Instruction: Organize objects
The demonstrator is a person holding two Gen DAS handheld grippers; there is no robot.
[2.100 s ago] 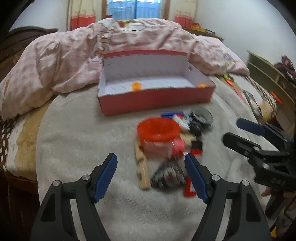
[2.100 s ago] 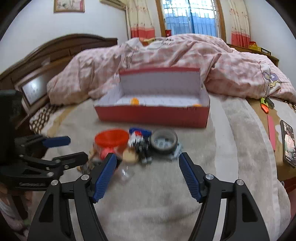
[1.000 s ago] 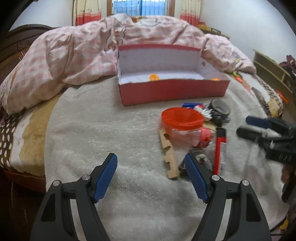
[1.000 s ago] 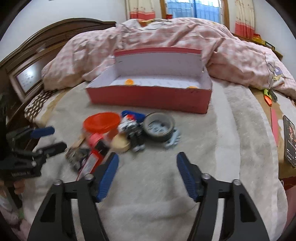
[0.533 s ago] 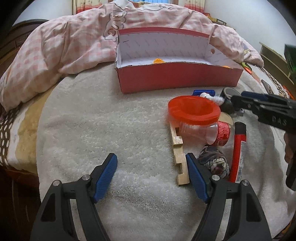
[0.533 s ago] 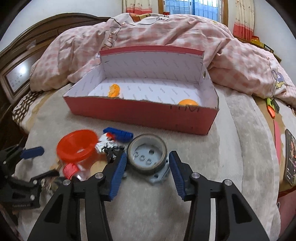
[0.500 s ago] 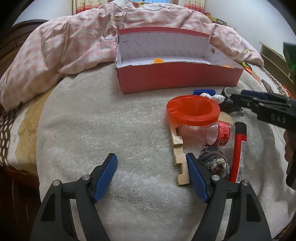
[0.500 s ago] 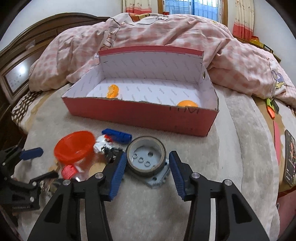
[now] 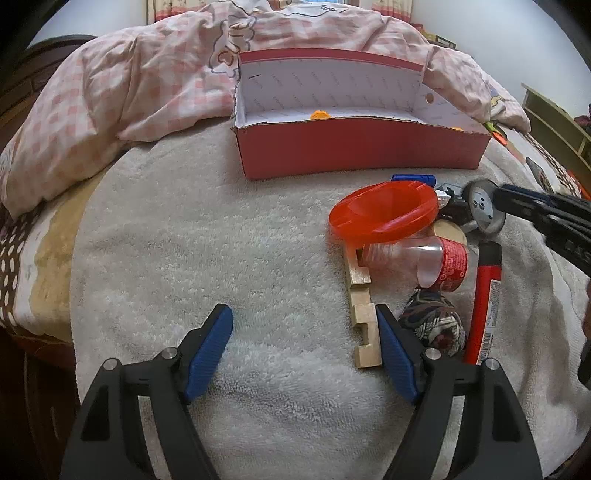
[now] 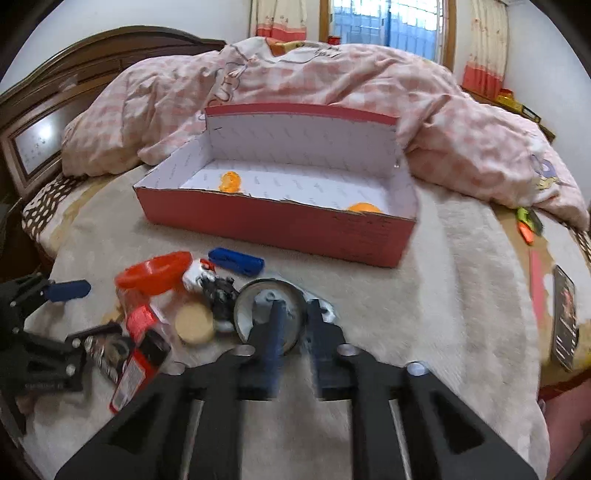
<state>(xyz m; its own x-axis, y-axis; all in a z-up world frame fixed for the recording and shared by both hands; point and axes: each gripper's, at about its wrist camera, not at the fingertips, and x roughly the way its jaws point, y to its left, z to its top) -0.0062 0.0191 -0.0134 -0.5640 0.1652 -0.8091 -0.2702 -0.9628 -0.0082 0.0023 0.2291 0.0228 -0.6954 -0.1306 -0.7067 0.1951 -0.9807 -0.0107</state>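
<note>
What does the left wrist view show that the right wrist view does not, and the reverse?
Left wrist only: the wooden block laid out full length and the patterned bundle, beside the open left gripper.

Right wrist only: the right gripper shut on the tape roll's rim, the window, the headboard and the phone.

Both: the red box with orange pieces, the funnel, bottle, blue piece, red tube and quilt.

Both tools are matte black plastic frames with triangular cut-outs. The left gripper [image 9: 303, 339] carries ribbed blue pads [image 9: 208, 349] and round silver screws near the red box's side. The right gripper [image 10: 293, 325] matches it, with pale lettering on one arm.
</note>
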